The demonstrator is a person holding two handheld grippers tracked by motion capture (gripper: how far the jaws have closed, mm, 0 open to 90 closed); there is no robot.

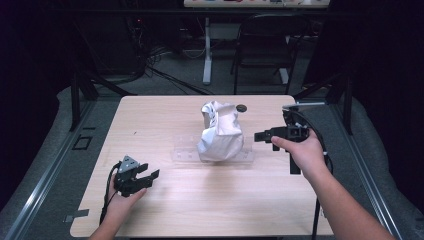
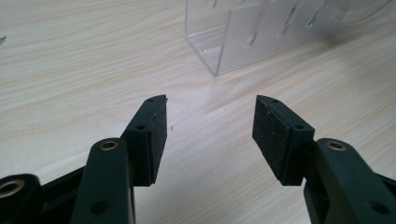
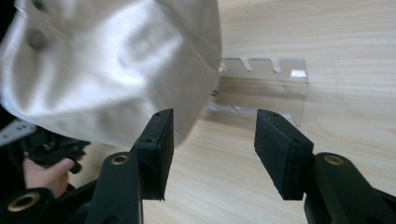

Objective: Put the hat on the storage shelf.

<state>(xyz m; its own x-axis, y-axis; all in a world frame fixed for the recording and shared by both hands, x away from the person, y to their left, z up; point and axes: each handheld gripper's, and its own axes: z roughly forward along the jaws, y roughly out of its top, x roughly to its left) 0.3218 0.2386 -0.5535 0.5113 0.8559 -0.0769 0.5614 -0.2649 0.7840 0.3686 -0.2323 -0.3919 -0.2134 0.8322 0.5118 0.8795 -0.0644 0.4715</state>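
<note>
White cloth bag (image 1: 220,131) sitting crumpled and upright on clear acrylic rack (image 1: 186,151), roughly mid-table (image 1: 150,120). Small dark round object (image 1: 241,108) just behind bag, too small to identify.

Right gripper (image 1: 261,136) just right of bag, level with its middle, pointing at it; jaws spread, nothing between pads (image 3: 165,140). Bag fabric (image 3: 112,65) looming close ahead in right gripper view, slotted rack edge (image 3: 275,84) beyond it. Not touching bag as far as visible.

Left gripper (image 1: 150,177) well apart from bag, down-left of it near front of table; jaws spread and empty, pads (image 2: 158,135) over bare wood, rack corner (image 2: 219,51) ahead.

Progress judgement: early. Nothing grasped yet, bag resting on rack untouched. Reach by right gripper looks nearly finished; closing on fabric, lifting or shifting bag, and any left-gripper assist all remaining.
</note>
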